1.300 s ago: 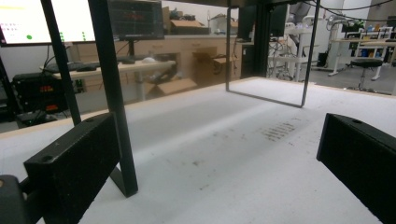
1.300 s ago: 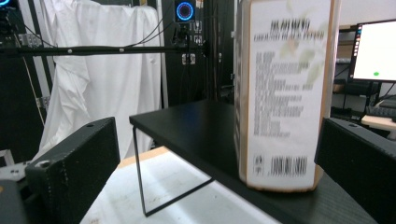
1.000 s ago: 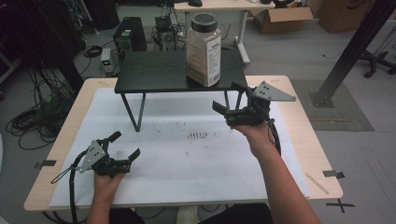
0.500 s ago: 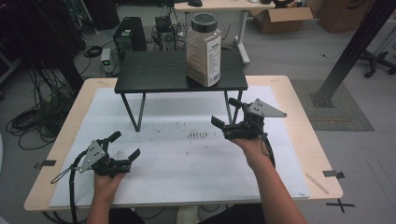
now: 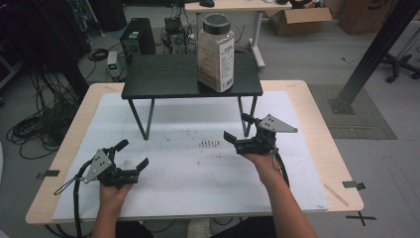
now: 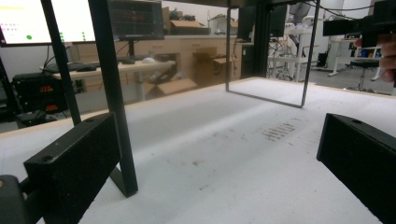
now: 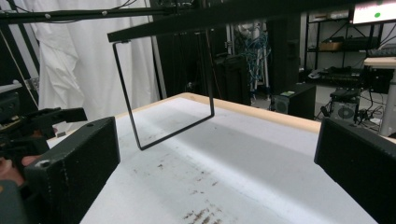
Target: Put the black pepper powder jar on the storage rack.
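Observation:
A tall plastic jar [image 5: 216, 53] with a dark lid stands upright on the right end of a low black stand [image 5: 168, 75]. My right gripper [image 5: 237, 127] hovers open over the white mat [image 5: 198, 173], in front of the stand's right legs, with nothing between its jaws. My left gripper [image 5: 132, 154] rests open and empty near the mat's front left. In the left gripper view the gripper [image 6: 215, 177] looks past a stand leg [image 6: 112, 93] towards the right gripper [image 6: 359, 25]. In the right gripper view the gripper [image 7: 215, 177] faces the stand's leg frame [image 7: 163, 98] and the left gripper [image 7: 42, 123].
Dark smudges [image 5: 210, 144] mark the mat's middle. The wooden table's edge [image 5: 327, 144] runs round the mat. Beyond the table are a computer tower [image 5: 137, 35], cables on the floor, a cardboard box [image 5: 301, 19] and a black diagonal post [image 5: 376, 54] at right.
My right gripper has come down and back towards the person, from beside the stand's right end to low over the mat. The left gripper has stayed put.

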`<state>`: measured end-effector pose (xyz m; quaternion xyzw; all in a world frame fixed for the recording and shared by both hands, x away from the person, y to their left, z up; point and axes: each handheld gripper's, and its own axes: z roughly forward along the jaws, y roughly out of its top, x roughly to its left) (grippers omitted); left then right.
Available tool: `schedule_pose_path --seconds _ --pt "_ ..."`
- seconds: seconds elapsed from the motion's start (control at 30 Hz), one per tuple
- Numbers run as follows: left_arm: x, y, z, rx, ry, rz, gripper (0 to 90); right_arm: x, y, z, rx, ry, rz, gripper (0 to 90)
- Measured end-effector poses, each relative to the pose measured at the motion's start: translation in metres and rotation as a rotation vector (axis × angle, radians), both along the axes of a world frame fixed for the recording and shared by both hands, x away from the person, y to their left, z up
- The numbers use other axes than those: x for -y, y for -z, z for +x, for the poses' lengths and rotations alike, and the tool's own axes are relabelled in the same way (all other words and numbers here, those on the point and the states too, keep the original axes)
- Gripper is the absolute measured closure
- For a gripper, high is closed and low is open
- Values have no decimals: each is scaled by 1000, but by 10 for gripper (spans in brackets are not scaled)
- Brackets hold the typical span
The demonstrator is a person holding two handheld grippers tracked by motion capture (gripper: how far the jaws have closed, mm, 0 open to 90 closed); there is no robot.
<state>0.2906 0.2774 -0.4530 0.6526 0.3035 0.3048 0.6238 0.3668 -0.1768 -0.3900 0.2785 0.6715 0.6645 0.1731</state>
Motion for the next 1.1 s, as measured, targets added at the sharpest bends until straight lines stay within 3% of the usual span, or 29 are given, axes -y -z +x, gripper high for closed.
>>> schedule_pose_path --seconds 0.5,1.1 --pt "0 0 0 0 1 0 2 0 27 3 -36 21 0 0" --pt "0 0 0 -1 1 -1 2 -1 49 0 -29 29 23 0"
